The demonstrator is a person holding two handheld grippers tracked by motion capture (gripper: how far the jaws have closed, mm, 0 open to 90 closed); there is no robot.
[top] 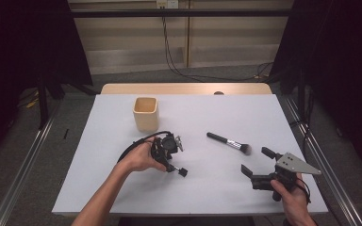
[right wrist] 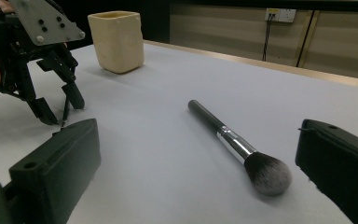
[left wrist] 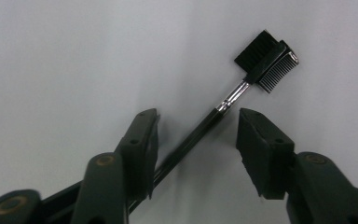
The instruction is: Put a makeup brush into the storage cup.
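Observation:
A thin black brow brush (left wrist: 208,123) with a comb-and-bristle head lies on the white table (top: 122,193). My left gripper (left wrist: 196,135) points down over it with the handle between its jaws. The handle runs beside one pad and the other pad stands clear, so the gripper is open. In the high view the left gripper (top: 168,155) is at table centre-left and the brow brush's head (top: 183,172) sticks out toward me. A black powder brush (top: 228,142) with a grey tuft lies right of centre. My right gripper (top: 258,161) rests open near the front right, with the powder brush (right wrist: 233,143) just ahead.
A cream square cup (top: 145,113) stands upright at the back left of the table. The right gripper view has the cup (right wrist: 116,41) behind the left gripper (right wrist: 61,109). Cables hang from the wall beyond the far edge.

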